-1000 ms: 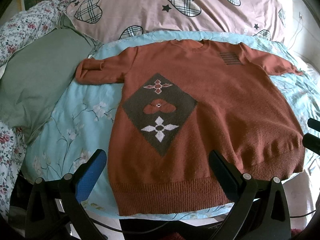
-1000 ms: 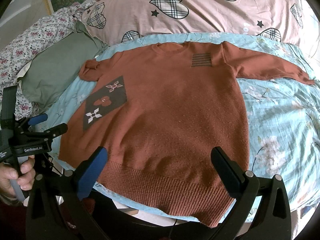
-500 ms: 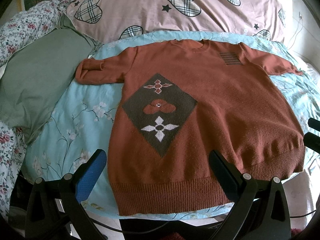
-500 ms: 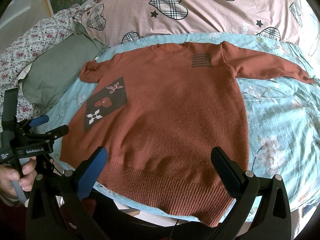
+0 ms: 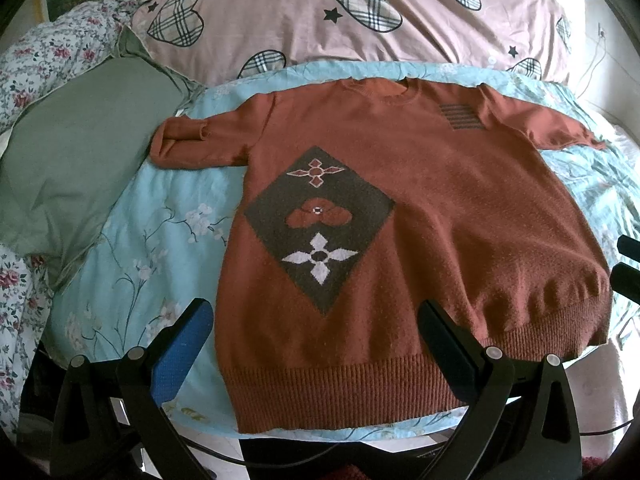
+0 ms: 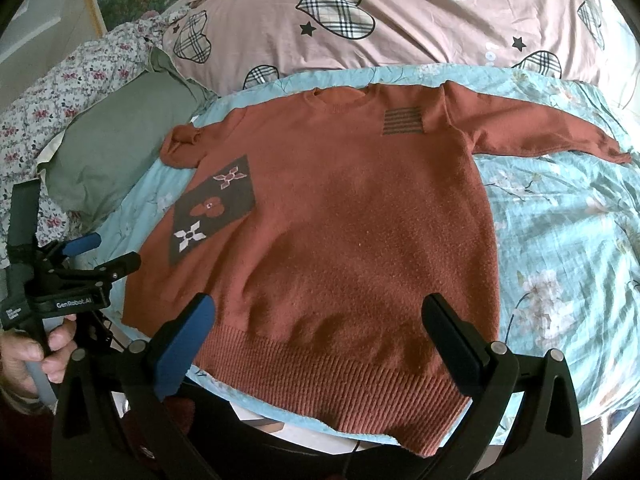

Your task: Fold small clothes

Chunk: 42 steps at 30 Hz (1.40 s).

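A rust-brown sweater (image 5: 440, 208) with a dark diamond patch lies flat, front up, on the pale blue floral sheet; it also shows in the right wrist view (image 6: 352, 220). Its left sleeve (image 5: 192, 148) is bunched short and its right sleeve (image 6: 536, 132) lies stretched out. My left gripper (image 5: 316, 320) is open and empty, hovering over the hem. My right gripper (image 6: 320, 316) is open and empty above the ribbed hem (image 6: 340, 384). The left gripper also shows in the right wrist view (image 6: 108, 252), held by a hand.
A green pillow (image 5: 76, 156) lies left of the sweater. A pink quilt with plaid hearts (image 5: 360, 12) lies behind it. The blue floral sheet (image 6: 568, 248) extends to the right. The bed's front edge (image 5: 208, 424) runs just under the hem.
The right wrist view has shifted very slightly; the left gripper seen in it sits a touch lower. The sweater has not moved.
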Available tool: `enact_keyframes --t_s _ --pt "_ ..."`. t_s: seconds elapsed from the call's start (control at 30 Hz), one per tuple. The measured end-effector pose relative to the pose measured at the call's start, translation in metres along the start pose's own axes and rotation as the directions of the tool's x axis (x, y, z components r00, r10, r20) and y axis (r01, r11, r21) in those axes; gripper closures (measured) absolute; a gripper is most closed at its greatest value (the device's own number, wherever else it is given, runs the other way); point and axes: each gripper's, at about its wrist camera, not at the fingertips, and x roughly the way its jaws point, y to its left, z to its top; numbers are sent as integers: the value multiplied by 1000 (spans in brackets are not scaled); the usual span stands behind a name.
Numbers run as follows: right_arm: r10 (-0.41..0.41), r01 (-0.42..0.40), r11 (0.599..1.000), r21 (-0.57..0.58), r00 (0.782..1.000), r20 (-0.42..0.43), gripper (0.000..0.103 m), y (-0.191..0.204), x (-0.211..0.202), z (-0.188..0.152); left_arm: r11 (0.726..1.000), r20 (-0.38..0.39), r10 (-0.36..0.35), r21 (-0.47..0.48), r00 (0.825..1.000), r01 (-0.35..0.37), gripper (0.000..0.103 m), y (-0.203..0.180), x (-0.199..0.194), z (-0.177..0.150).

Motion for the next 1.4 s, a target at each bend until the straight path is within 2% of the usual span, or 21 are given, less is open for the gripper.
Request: enact_keyframes --t_s 0.4,0.53,0.67,0.7,0.83,0.9,0.93,1.07,1.1,1.2,1.27,1.33,1.4 --pt "6 -7 1000 24 1000 18 0 -13 8 4 1000 6 9 16 1000 -10 1 -6 9 4" --pt "-4 0 1000 30 993 117 0 -33 9 8 1000 8 7 28 1000 -7 1 -9 14 7" --pt "-62 49 996 79 984 166 0 -70 9 15 999 2 -26 18 1000 26 1 -12 22 13" --pt "-89 76 994 75 976 201 0 -81 5 19 999 -9 -30 18 1000 30 1 -12 25 15" --pt "-113 77 976 205 979 172 0 -128 7 27 1000 -3 -9 27 1000 9 1 -14 36 26" --pt "-145 95 959 267 974 175 0 -160 5 34 1000 -30 -4 29 1000 5 1 -14 43 32" --pt "-170 117 955 273 969 179 0 -171 1 38 1000 -40 -22 14 999 23 1 -15 45 33" --pt "-257 182 921 346 949 185 1 -233 -9 59 1000 -68 -4 21 998 5 1 -16 56 45" --pt "-291 210 905 370 940 177 4 -253 -12 66 1000 -66 -1 21 998 3 1 -16 59 50" --pt "-356 254 858 447 921 160 24 -312 -16 86 1000 -101 0 27 995 3 1 -19 70 60" --pt "-397 280 818 503 907 141 31 -356 -13 102 1000 -94 -8 26 996 11 1 -23 74 68" --pt "-416 288 785 549 901 121 42 -390 -4 112 999 -97 -10 36 995 14 1 -29 80 74" --pt "-440 303 742 598 893 93 48 -431 4 123 999 -108 -6 53 994 12 1 -37 87 78"
